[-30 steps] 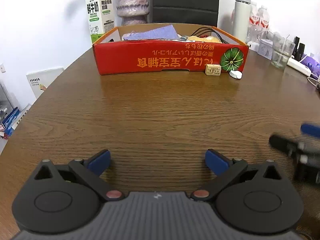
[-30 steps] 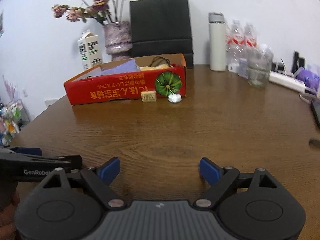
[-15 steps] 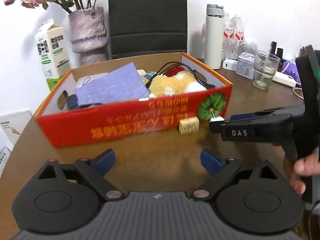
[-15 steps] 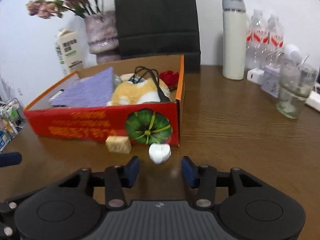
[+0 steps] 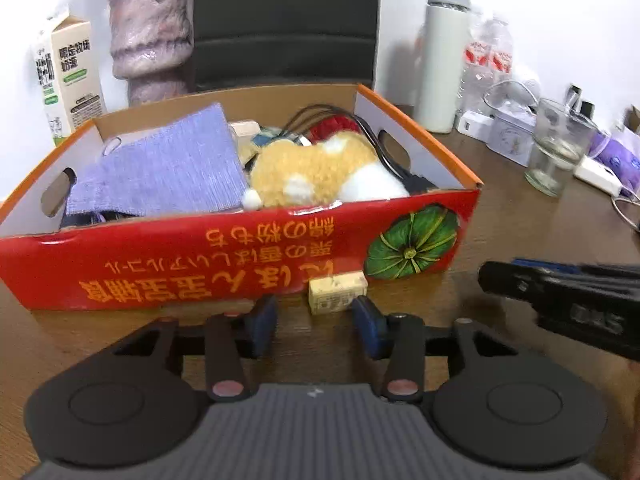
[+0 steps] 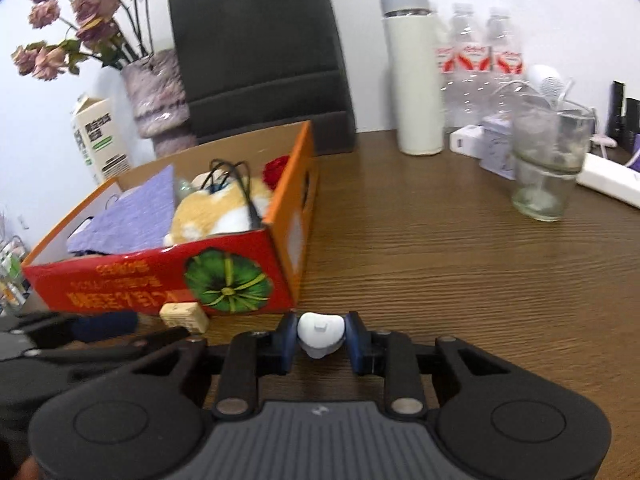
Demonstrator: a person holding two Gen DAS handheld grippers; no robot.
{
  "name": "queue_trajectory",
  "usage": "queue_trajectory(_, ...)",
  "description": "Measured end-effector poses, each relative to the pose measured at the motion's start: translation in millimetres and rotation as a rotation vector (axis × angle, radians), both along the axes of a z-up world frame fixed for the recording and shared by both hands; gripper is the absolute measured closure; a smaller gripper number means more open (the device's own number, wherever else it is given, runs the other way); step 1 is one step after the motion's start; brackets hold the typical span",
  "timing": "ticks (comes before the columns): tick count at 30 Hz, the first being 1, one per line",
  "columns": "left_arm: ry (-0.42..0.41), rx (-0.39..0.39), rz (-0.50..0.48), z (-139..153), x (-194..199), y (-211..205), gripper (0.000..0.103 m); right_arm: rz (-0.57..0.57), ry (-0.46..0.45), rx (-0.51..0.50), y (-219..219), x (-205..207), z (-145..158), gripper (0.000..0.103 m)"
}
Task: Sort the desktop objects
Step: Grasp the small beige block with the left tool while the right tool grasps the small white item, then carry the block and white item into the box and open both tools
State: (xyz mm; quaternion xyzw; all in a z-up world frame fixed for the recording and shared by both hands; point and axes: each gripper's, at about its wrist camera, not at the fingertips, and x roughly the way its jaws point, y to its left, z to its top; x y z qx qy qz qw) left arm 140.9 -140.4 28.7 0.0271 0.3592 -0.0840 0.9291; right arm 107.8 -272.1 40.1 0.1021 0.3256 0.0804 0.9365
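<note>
A red cardboard box (image 5: 224, 256) (image 6: 160, 276) holds a purple cloth (image 5: 164, 168), a plush toy (image 5: 320, 172) and black cables. A small tan block (image 5: 338, 293) (image 6: 185, 315) lies on the table against the box front. My left gripper (image 5: 315, 322) is half open, its blue pads just short of the block on either side. My right gripper (image 6: 320, 338) has its pads closed on a small white object (image 6: 320, 332) near the box's right corner. The right gripper also shows in the left wrist view (image 5: 560, 292).
Behind the box stand a milk carton (image 5: 66, 76), a vase (image 5: 150, 46) and a black bag (image 6: 260, 52). At the right are a white flask (image 6: 412, 76), water bottles (image 6: 480, 60), a glass (image 6: 548, 160) and a power strip (image 6: 608, 176) on the wooden table (image 6: 460, 260).
Both grippers moved forward to the box front. The left jaws narrowed around the tan block. The right jaws closed onto the white object.
</note>
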Motion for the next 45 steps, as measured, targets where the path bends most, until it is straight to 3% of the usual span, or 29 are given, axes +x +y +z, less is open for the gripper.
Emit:
queue_trajectory(5, -0.021, -0.002, -0.012, 2.4, -3.2, -11.0, 0.053, 0.026, -0.01, 0.008, 2.0, -4.8, 4.1, 0.078)
queue_trajectory(8, -0.03, 0.005, 0.014, 3.1, -2.2, -18.2, 0.058, 0.028, -0.001, 0.001, 6.4, -4.1, 1.2, 0.078)
queue_trajectory(9, -0.023, -0.003, 0.019, 2.3, -1.9, -18.0, 0.072, 0.026, 0.002, -0.005, 6.8, -3.5, -0.2, 0.078)
queue_trajectory(12, -0.048, 0.032, 0.044, 1.1, -13.2, -15.1, 0.072, 0.027, 0.017, 0.012, 2.5, -2.2, -2.7, 0.078)
queue_trajectory(17, -0.149, 0.052, 0.08, 15.1, -73.6, 13.2, 0.072, 0.105, -0.01, 0.027, 7.7, -13.2, 6.9, 0.078)
queue_trajectory(22, -0.255, 0.016, 0.098, 37.5, -141.0, 49.2, 0.072, 0.191, -0.11, 0.003, 29.8, -45.2, 23.9, 0.078)
queue_trajectory(24, -0.282, 0.012, 0.068, 44.8, -154.7, 58.9, 0.072, 0.229, -0.139, 0.065, 33.4, -65.5, 31.9, 0.078)
queue_trajectory(26, -0.298, 0.004, 0.059, 53.4, -159.1, 66.5, 0.072, 0.267, -0.173, 0.13, 34.3, -85.0, 42.2, 0.078)
queue_trajectory(31, -0.376, -0.058, 0.058, 98.3, -143.7, 91.2, 0.071, 0.273, -0.309, 0.121, 38.1, -116.2, 87.9, 0.078)
queue_trajectory(34, -0.408, -0.014, 0.099, 120.4, -110.8, 103.0, 0.071, 0.291, -0.354, 0.093, 37.4, -106.7, 114.6, 0.078)
queue_trajectory(36, -0.36, 0.0, 0.111, 132.0, -78.2, 110.1, 0.071, 0.305, -0.337, 0.09, 38.4, -85.7, 127.6, 0.078)
queue_trajectory(40, -0.118, -0.159, 0.066, 140.1, 5.6, 134.0, 0.071, 0.304, -0.206, 0.131, 42.2, -14.5, 137.3, 0.078)
queue_trajectory(41, -0.052, -0.189, 0.082, 135.3, 27.2, 138.2, 0.071, 0.285, -0.151, 0.128, 44.0, 9.9, 133.9, 0.078)
queue_trajectory(45, 0.149, -0.187, 0.091, 102.9, 83.5, 141.7, 0.071, 0.207, 0.09, 0.167, 47.5, 81.8, 90.4, 0.078)
